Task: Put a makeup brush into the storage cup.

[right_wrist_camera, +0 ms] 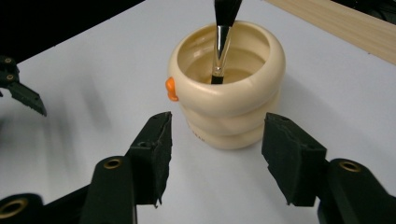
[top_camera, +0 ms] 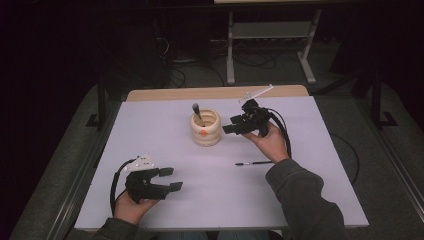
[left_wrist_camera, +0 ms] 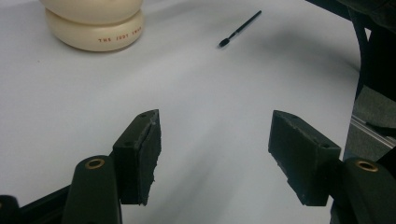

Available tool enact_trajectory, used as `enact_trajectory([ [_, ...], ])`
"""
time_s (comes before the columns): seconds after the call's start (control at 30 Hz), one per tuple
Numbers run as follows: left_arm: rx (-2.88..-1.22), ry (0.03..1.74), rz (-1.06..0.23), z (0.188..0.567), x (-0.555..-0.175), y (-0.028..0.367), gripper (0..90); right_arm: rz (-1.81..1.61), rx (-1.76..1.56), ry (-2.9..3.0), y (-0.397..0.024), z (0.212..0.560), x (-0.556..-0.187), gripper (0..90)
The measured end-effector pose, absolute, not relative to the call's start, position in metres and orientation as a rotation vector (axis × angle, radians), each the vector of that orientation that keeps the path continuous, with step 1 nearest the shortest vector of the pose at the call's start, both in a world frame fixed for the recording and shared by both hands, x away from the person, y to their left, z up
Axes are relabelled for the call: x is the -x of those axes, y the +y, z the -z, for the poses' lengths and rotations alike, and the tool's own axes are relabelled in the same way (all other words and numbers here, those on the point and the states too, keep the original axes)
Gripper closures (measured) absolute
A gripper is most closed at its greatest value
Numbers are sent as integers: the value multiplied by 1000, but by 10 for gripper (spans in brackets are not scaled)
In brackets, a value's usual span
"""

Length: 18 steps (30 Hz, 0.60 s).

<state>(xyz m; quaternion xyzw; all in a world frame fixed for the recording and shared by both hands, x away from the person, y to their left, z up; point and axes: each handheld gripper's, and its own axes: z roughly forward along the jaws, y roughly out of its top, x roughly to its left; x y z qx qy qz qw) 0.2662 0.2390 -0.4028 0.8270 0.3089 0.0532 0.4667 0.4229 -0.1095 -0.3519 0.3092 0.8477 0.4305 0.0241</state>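
Brush (top_camera: 196, 111) stands bristle-end up inside the cream ringed holder (top_camera: 205, 128) at table centre, leaning on its far-left rim. Near left: left gripper (top_camera: 171, 179) rests low over the white table (top_camera: 300, 200), jaws spread, nothing between them. Mid right, near the person's right wrist: a second thin black brush (top_camera: 254, 163) lies flat. Farther: right gripper (top_camera: 230, 125) sits just right of the holder, aimed at it, jaws released and apart, pads clear of its sides. An orange knob (right_wrist_camera: 171, 88) marks the holder's near side.
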Motion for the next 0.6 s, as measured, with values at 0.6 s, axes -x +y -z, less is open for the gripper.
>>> enact_trajectory([
  [0.6, -2008, 769, -130, 402, -264, 237, 332, -1305, -942, 2633, -145, 361, -395, 340],
])
